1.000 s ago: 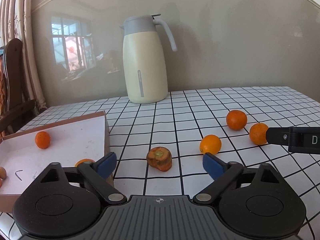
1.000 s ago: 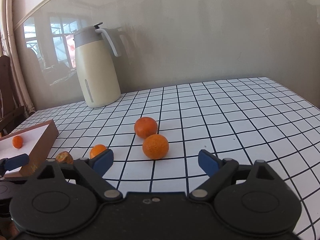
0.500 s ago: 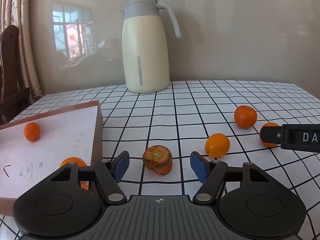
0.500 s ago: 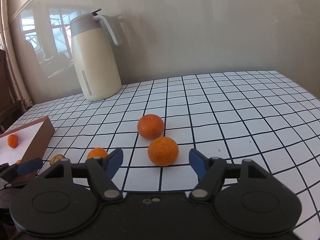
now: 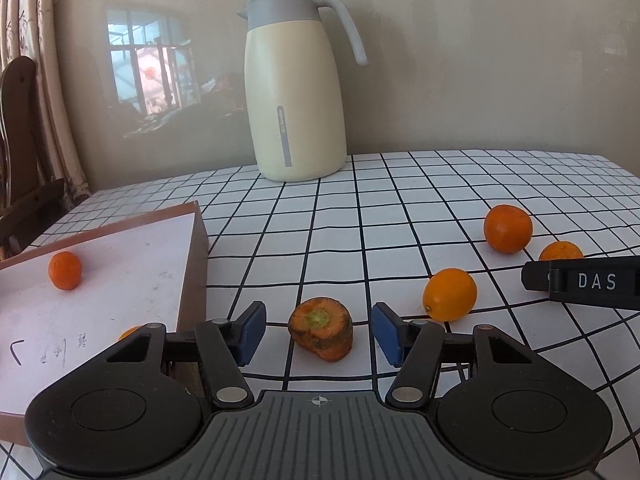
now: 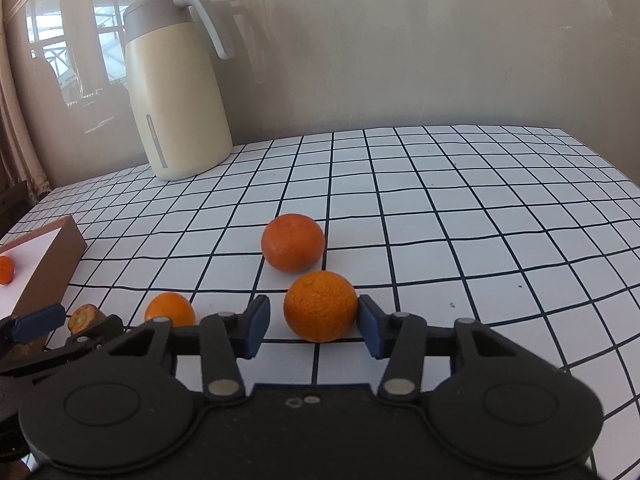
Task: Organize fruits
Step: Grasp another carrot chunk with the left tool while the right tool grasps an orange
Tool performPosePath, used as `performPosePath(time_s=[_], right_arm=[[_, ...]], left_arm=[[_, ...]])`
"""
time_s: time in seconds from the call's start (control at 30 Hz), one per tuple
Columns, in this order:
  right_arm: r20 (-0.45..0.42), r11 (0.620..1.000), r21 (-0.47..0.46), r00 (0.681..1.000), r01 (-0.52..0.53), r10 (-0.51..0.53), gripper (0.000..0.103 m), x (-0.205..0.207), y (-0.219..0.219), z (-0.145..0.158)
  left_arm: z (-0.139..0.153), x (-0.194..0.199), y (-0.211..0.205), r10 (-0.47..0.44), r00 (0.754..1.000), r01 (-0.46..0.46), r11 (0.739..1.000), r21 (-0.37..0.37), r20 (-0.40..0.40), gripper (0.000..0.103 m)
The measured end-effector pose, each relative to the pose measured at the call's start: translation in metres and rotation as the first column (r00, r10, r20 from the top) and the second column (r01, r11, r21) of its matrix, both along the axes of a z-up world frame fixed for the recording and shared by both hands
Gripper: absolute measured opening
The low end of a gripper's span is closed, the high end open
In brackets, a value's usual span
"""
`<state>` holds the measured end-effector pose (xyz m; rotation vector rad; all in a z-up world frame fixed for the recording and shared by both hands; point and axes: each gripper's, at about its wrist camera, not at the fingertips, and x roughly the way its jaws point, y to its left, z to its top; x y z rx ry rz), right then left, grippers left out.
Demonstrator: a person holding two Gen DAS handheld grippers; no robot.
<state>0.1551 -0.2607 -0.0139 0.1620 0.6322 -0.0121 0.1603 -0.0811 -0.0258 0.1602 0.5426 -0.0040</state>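
Both tongs have just been closing, the left gripper [image 5: 318,333] still spread around the carrot stub [image 5: 321,334], the right gripper [image 6: 313,325] flanking an orange [image 6: 321,306] (one pad touching), another orange [image 6: 293,242] just behind.

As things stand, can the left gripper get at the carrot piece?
Probably yes. The carrot piece lies on the table between the left gripper's fingers, which have just been closing, with gaps on both sides. Nothing blocks it; the box stands clear alongside.
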Motion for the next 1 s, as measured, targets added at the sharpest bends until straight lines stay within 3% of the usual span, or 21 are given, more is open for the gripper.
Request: performPosePath(time_s=[0.1, 0.33, 0.6, 0.77, 0.87, 1.0], right_arm=[[0.003, 1.000, -0.014, 1.000, 0.005, -0.005, 0.031, 0.000, 0.002, 0.000], [0.007, 1.000, -0.022, 1.000, -0.001, 0.002, 0.030, -0.002, 0.004, 0.000], [0.009, 1.000, 0.000, 1.000, -0.013, 0.013, 0.030, -0.004, 0.003, 0.000], [0.009, 1.000, 0.003, 1.000, -0.028, 0.028, 0.030, -0.004, 0.006, 0.001], [0.010, 0.999, 0.006, 0.999, -0.035, 0.035, 0.030, -0.005, 0.007, 0.001], [0.011, 0.999, 0.006, 0.999, -0.042, 0.042, 0.030, -0.006, 0.007, 0.001]], left_arm=[[0.001, 0.000, 0.000, 0.011, 1.000, -0.011, 1.000, 0.006, 0.001, 0.055], [0.001, 0.000, 0.006, 0.044, 0.999, -0.044, 0.999, -0.001, 0.018, 0.040], [-0.003, 0.002, -0.005, 0.038, 0.999, -0.037, 0.995, 0.093, -0.005, 0.043], [0.000, 0.001, -0.003, 0.052, 0.999, -0.052, 0.996, 0.067, -0.001, 0.043], [-0.002, 0.000, -0.010, 0.079, 0.997, -0.079, 0.990, 0.113, 0.002, 0.043], [-0.002, -0.002, -0.014, 0.095, 0.996, -0.094, 0.989, 0.117, -0.002, 0.043]])
